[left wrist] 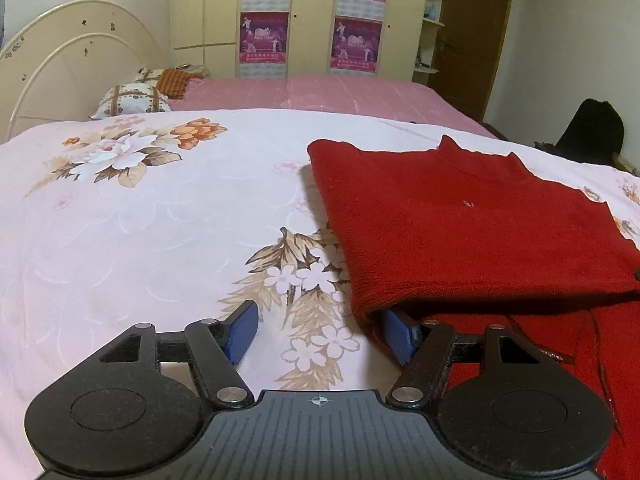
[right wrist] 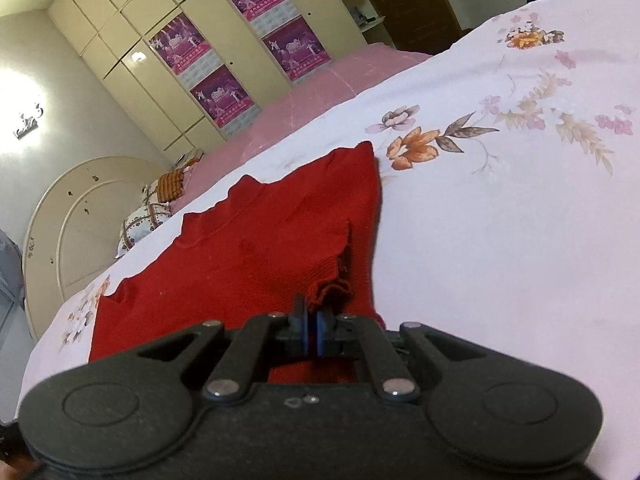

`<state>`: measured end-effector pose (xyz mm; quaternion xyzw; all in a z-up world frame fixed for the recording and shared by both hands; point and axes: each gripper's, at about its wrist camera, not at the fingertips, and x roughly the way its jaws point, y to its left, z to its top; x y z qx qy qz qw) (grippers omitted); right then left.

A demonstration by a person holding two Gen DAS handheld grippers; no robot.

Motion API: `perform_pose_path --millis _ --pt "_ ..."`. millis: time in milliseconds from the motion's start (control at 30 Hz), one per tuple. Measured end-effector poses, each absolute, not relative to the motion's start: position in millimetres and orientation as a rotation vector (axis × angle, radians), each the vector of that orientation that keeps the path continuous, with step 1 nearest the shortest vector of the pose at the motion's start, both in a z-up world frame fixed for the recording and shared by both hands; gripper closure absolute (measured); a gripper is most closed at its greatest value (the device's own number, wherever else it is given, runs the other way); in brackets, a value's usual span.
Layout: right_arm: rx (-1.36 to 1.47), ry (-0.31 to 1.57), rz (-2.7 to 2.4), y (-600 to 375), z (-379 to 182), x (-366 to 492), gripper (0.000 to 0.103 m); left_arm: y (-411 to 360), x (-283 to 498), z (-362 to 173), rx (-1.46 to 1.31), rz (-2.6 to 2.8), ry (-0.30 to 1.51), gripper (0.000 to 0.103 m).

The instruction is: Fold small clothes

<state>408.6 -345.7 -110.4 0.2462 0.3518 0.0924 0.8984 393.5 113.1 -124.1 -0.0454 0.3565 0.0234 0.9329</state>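
Observation:
A red knitted sweater (left wrist: 460, 224) lies on the floral bedsheet (left wrist: 140, 232), partly folded, with a lifted fold over its lower part. My left gripper (left wrist: 320, 328) is open at the sweater's near left corner; its right blue pad (left wrist: 398, 334) sits under the raised ribbed hem, its left pad (left wrist: 242, 330) over bare sheet. In the right wrist view the sweater (right wrist: 248, 256) spreads ahead, and my right gripper (right wrist: 310, 334) is shut on a bunched red edge of the sweater and holds it up.
The bed carries a pink cover (left wrist: 312, 94) further back with patterned pillows (left wrist: 132, 100) by a cream headboard (left wrist: 76, 64). A wardrobe with purple posters (left wrist: 308, 16) stands behind. A dark object (left wrist: 592, 132) sits off the bed's right side.

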Motion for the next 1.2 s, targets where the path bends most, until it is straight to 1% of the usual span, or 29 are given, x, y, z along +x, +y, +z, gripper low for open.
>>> perform_pose_path --millis 67,133,200,300,367,400,433,467,500,600,633,667,700,733,767,800,833,900,967,1000,1033,1067,1100,1133,1167,1200 --pt "0.547 0.738 0.228 -351.0 -112.3 409.9 0.086 116.4 387.8 -117.7 -0.097 0.016 0.730 0.036" --pt "0.589 0.713 0.267 -360.6 -107.2 410.0 0.075 119.9 374.8 -105.3 -0.104 -0.012 0.679 0.036" --pt "0.614 0.708 0.282 -368.8 -105.9 418.8 0.075 118.8 371.4 -93.7 -0.113 -0.031 0.633 0.036" --pt "0.626 0.741 0.316 -371.1 -111.6 439.8 0.078 104.0 387.5 -88.0 -0.114 -0.101 0.607 0.036" --pt "0.590 0.758 0.324 -365.3 -114.2 450.6 0.083 92.1 403.0 -92.8 -0.140 -0.175 0.614 0.036" --pt "0.564 0.764 0.331 -361.3 -114.7 453.8 0.093 86.4 410.7 -98.1 -0.147 -0.198 0.629 0.036" --pt "0.523 0.770 0.332 -356.8 -114.3 454.9 0.097 78.8 421.0 -107.7 -0.133 -0.206 0.676 0.037" --pt "0.462 0.767 0.326 -351.0 -111.2 454.1 0.097 72.1 428.1 -115.7 -0.091 -0.181 0.712 0.043" --pt "0.392 0.731 0.320 -345.1 -103.6 448.5 0.097 65.5 428.8 -120.1 -0.027 -0.151 0.700 0.046" --pt "0.269 0.597 0.342 -337.5 -84.7 428.7 0.097 60.3 427.7 -118.8 0.010 -0.145 0.696 0.046" --pt "0.225 0.588 0.331 -334.9 -86.4 428.6 0.097 59.9 426.9 -118.7 0.017 -0.147 0.692 0.046" --pt "0.173 0.621 0.299 -330.8 -93.2 433.2 0.097 60.0 426.6 -117.2 0.013 -0.147 0.693 0.046" --pt "0.133 0.686 0.276 -327.3 -103.0 441.1 0.099 60.3 426.6 -113.2 0.007 -0.146 0.687 0.046" --pt "0.124 0.708 0.283 -326.8 -108.1 443.6 0.099 61.3 426.0 -105.8 -0.001 -0.151 0.662 0.045" --pt "0.122 0.679 0.272 -327.1 -104.1 440.0 0.097 62.6 426.8 -100.2 -0.006 -0.154 0.637 0.042" --pt "0.120 0.651 0.252 -326.5 -97.9 436.1 0.085 62.7 428.7 -94.7 -0.006 -0.157 0.615 0.031" --pt "0.117 0.607 0.226 -325.7 -90.4 430.8 0.080 62.0 432.7 -90.4 0.000 -0.161 0.596 0.026" --pt "0.116 0.560 0.258 -321.1 -81.3 427.5 0.082 57.9 445.2 -90.2 0.026 -0.167 0.594 0.025" --pt "0.022 0.561 0.306 -303.6 -83.5 430.3 0.085 55.3 465.0 -104.6 0.041 -0.161 0.662 0.025" --pt "-0.029 0.622 0.313 -296.1 -92.7 438.0 0.090 56.1 474.3 -116.8 0.053 -0.155 0.713 0.023" --pt "-0.066 0.698 0.289 -293.3 -103.8 447.8 0.091 54.6 472.9 -117.5 0.089 -0.153 0.676 0.021" --pt "-0.054 0.674 0.291 -297.8 -103.1 446.7 0.091 52.9 472.9 -114.8 0.106 -0.160 0.690 0.021" --pt "-0.022 0.696 0.283 -302.1 -96.8 448.8 0.091 51.8 472.5 -107.2 0.116 -0.175 0.688 0.021" --pt "-0.005 0.675 0.273 -305.3 -88.0 446.5 0.085 51.8 470.5 -100.1 0.125 -0.184 0.653 0.021" --pt "-0.010 0.625 0.270 -307.1 -78.5 441.9 0.082 52.6 471.3 -94.2 0.130 -0.180 0.616 0.021" --pt "-0.009 0.588 0.280 -309.1 -72.9 439.7 0.081 54.3 476.4 -91.5 0.125 -0.176 0.611 0.021"
